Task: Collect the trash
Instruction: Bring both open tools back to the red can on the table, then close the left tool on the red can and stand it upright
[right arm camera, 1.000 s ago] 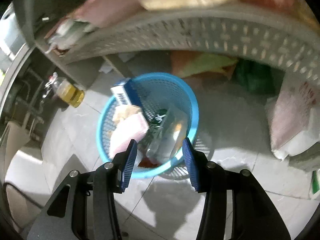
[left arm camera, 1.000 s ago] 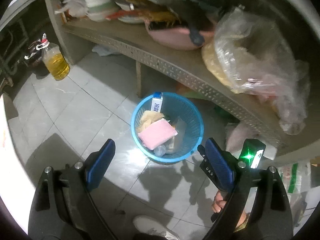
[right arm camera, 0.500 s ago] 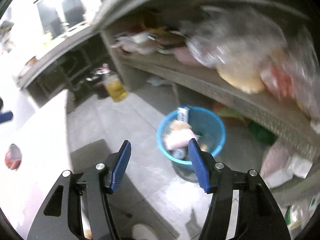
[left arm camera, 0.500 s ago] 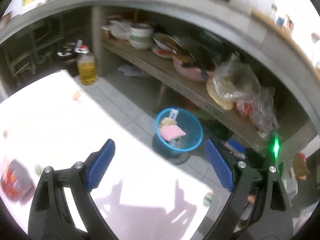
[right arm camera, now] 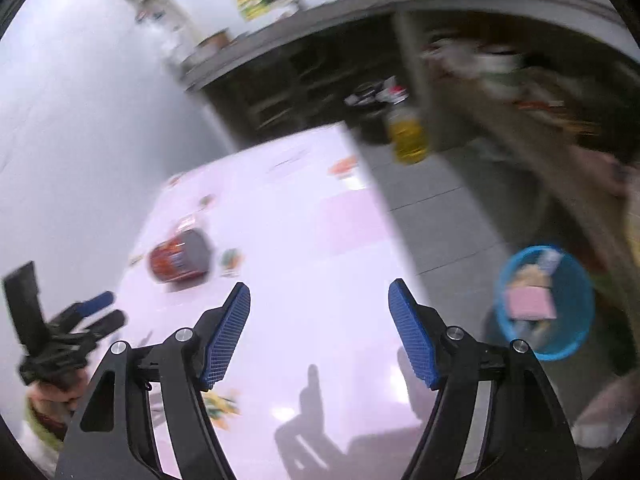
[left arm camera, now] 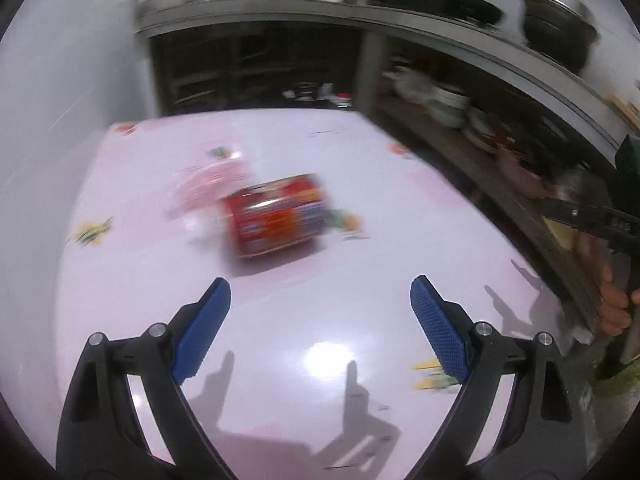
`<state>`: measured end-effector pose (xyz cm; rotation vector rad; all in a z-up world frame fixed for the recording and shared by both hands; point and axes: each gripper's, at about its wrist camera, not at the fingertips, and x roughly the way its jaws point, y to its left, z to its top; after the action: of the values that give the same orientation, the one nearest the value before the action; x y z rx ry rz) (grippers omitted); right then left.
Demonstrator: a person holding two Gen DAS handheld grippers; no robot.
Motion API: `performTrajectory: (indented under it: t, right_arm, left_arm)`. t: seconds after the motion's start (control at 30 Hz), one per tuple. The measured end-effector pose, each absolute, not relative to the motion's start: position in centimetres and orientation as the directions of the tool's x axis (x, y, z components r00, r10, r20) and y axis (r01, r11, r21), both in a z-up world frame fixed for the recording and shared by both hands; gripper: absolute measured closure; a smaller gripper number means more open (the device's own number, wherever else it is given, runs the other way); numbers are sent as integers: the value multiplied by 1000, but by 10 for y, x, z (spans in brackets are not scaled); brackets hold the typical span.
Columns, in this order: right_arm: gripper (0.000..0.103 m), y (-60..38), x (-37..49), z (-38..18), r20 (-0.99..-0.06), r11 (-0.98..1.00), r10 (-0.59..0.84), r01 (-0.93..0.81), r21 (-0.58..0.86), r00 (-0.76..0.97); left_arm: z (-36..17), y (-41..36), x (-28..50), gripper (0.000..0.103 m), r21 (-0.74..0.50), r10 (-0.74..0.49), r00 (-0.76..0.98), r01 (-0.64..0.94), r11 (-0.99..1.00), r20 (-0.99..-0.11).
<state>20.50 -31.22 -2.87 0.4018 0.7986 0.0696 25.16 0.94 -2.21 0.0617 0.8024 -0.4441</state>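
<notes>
Though blurred, red can (left arm camera: 276, 216), printed label, lying sideways, pink table (left arm camera: 360, 160)

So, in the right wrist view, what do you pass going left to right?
Left tool → red can lying on the pink table → right tool, opening with nothing between its fingers → yellow oil bottle → blue trash basket.

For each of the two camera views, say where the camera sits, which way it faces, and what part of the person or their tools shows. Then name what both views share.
Left wrist: sits on the left gripper, faces down across the pink table at a red can on its side; jaws open and empty; the other hand at right.
Right wrist: sits on the right gripper, faces the table edge and floor with the blue basket; jaws opening, empty; the left gripper at left.
Shared: table, can, dark shelves.
</notes>
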Motion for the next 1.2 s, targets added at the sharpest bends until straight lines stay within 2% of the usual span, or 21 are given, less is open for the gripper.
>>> performTrajectory:
  t: [0.2, 0.37, 0.43, 0.5, 0.6, 0.87, 0.93, 1.2]
  right_arm:
    - [33, -243, 268, -29, -710, 920, 343, -69, 385, 615]
    - [33, -215, 319, -40, -718, 878, 449, -111, 467, 533]
    - [33, -210, 331, -44, -701, 847, 493, -100, 522, 516]
    - [34, -206, 345, -50, -681, 810, 538, -81, 581, 497]
    - [47, -195, 363, -61, -664, 778, 572, -62, 625, 480]
    - [72, -173, 391, -77, -657, 741, 617, -38, 671, 432]
    - [81, -172, 394, -81, -650, 724, 636, -31, 689, 416]
    - [84, -186, 372, -88, -626, 689, 664, -11, 724, 409]
  left_arm:
    - [-25, 48, 285, 17, -140, -305, 652, 294, 946, -694]
    - [-25, 72, 330, 31, -232, -284, 658, 168, 958, -698]
    - [-28, 82, 347, 42, -323, -327, 641, 129, 938, -695]
    - [-36, 87, 353, 49, -416, -395, 608, 115, 902, -689]
    - [-54, 79, 361, 58, -515, -491, 540, 119, 849, -684]
    - [-75, 57, 360, 70, -583, -561, 488, 125, 803, -668]
    - [-77, 53, 359, 71, -599, -582, 473, 133, 790, -661]
    - [-70, 31, 321, 71, -578, -601, 460, 209, 788, -653]
